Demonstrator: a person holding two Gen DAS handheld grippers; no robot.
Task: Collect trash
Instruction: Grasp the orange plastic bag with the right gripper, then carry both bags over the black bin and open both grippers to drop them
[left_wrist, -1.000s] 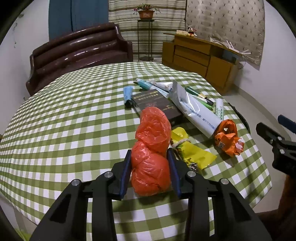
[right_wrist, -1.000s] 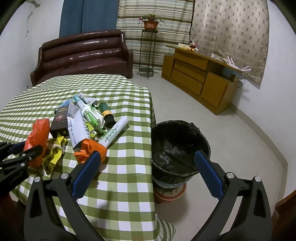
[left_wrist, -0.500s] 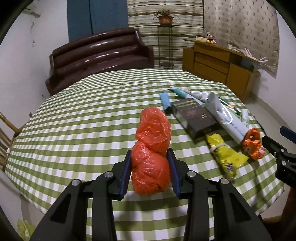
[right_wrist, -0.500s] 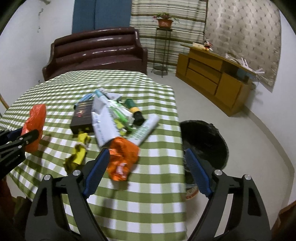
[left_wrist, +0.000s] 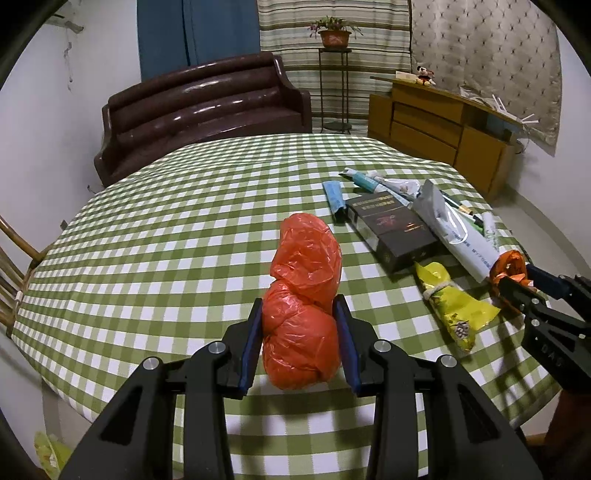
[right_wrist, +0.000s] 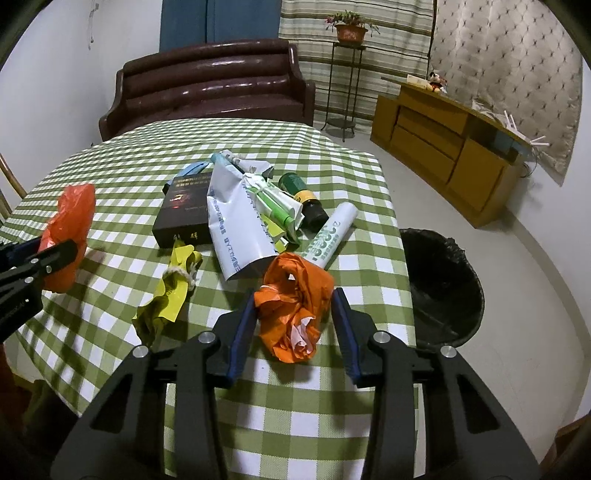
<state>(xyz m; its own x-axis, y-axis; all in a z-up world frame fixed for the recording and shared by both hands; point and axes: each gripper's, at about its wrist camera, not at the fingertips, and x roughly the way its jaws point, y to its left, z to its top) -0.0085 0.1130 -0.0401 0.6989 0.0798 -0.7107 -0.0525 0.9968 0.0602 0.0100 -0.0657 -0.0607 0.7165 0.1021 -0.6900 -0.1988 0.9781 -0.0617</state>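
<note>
A: Green-and-white check covers the table (right_wrist: 110, 317), the biggest thing here. What holds anything?

B: One black-lined bin (right_wrist: 443, 280) on the floor just off the table's right edge. I can't see anything in it beyond the liner. One dark box (right_wrist: 183, 212) lies shut on the cloth; its contents can't be told.

A: And the loose trash?

B: One white mailer bag (right_wrist: 236, 225), with green pens (right_wrist: 275, 206) on it, too bunched to count. One white tube (right_wrist: 332, 236) beside it, one dark bottle (right_wrist: 303, 197) behind that, one small blue pack (left_wrist: 334, 197) near the box. One yellow wrapper (right_wrist: 170, 291), tied with string, lies flat in front of the box.

A: The bags?

B: Two. The red bag (left_wrist: 303, 314) is pinched in the left gripper (left_wrist: 301, 339), both blue pads pressed into its lower lump, held above the cloth. The orange bag (right_wrist: 293, 306) sits on the table near the edge by the bin, between the fingers of the right gripper (right_wrist: 293, 325).

A: Gripped?

B: Those jaws have just been closing around it. The left pad touches the plastic; the right pad stands close beside it, and I can't tell whether it presses yet.
</note>
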